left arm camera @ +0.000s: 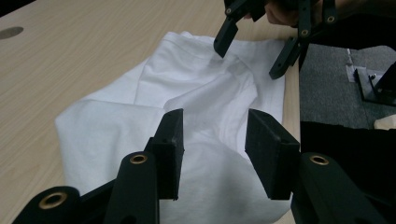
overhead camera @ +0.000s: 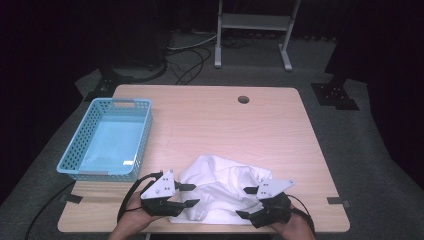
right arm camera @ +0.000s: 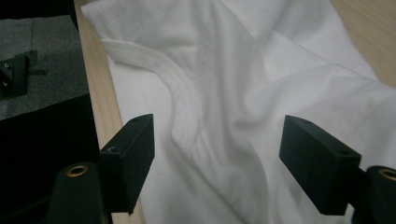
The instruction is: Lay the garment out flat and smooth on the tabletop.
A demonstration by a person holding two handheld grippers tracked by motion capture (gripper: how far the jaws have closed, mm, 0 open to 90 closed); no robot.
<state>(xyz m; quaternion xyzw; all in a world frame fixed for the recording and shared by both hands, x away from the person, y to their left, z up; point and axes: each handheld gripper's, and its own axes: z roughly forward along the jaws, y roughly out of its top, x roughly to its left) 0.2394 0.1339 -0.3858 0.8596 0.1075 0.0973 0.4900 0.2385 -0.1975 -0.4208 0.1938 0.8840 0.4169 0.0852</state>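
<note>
**Both my claws over the white shirt, holding nothing**

My left claw hovers at the left edge of the white shirt. Its jaws are partly apart, the cloth is seen in the gap between them, and the pads do not press on it. My right claw is at the right part of the shirt, near the collar band. Its jaws stand wide apart above the fabric and grip nothing.

The shirt lies crumpled on the wooden table, at the edge nearest to me. Beyond the shirt, to its left, the blue basket stands well apart from it. Far behind the shirt there is a round hole in the table top.
</note>
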